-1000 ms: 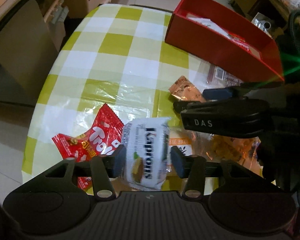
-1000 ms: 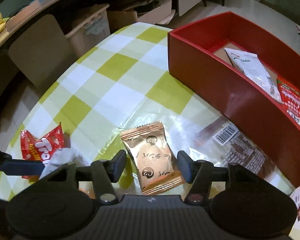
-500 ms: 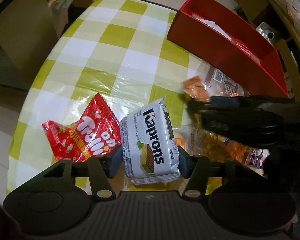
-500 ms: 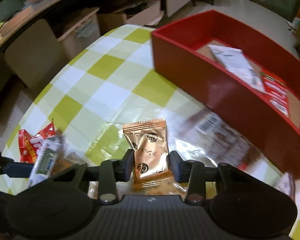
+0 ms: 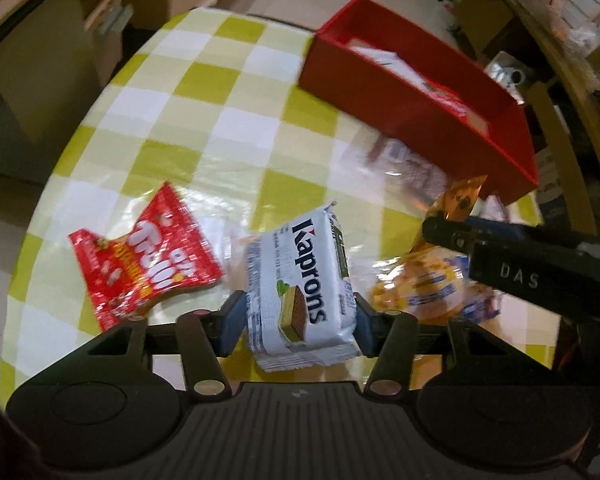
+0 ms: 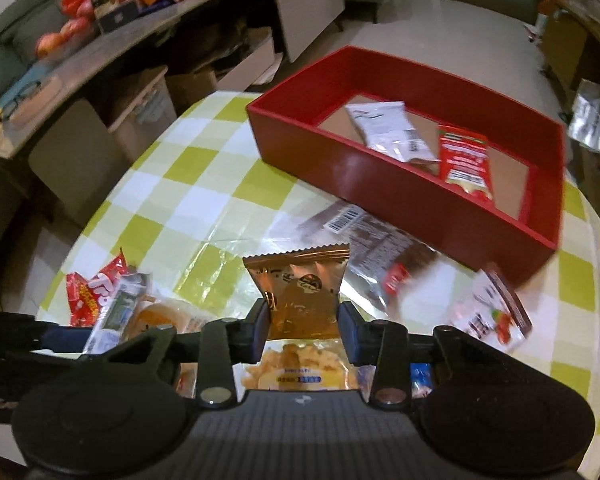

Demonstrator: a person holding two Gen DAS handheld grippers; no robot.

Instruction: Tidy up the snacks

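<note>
A white Kaprons wafer pack (image 5: 300,280) is pinched between the two fingers of the left gripper (image 5: 298,322). The pack is held up above the table (image 5: 220,120), which is covered by a yellow and white checked cloth. At about 9 o'clock from the wafer pack, a red candy bag (image 5: 140,256) is seen lying flat on the cloth. At about 3 o'clock, a clear bag of yellow snacks (image 5: 424,284) is seen.

A small gold snack packet (image 6: 300,292) is squeezed between the fingers of the right gripper (image 6: 302,330). It is held upright, with its zigzag top edge pointing to 12 o'clock. Right under it, a bag of yellow chips (image 6: 300,368) is seen on the table.

A red box (image 6: 420,200) is placed at about 1 o'clock from the gold packet, well apart from it. A white packet (image 6: 388,132) and a red packet (image 6: 466,164) are laid side by side inside the box. Between the box and the gold packet, a dark brown wrapper (image 6: 380,240) with a barcode is laid flat. At 3 o'clock, another small packet (image 6: 492,312) is seen, but it is too blurred to tell more.
</note>
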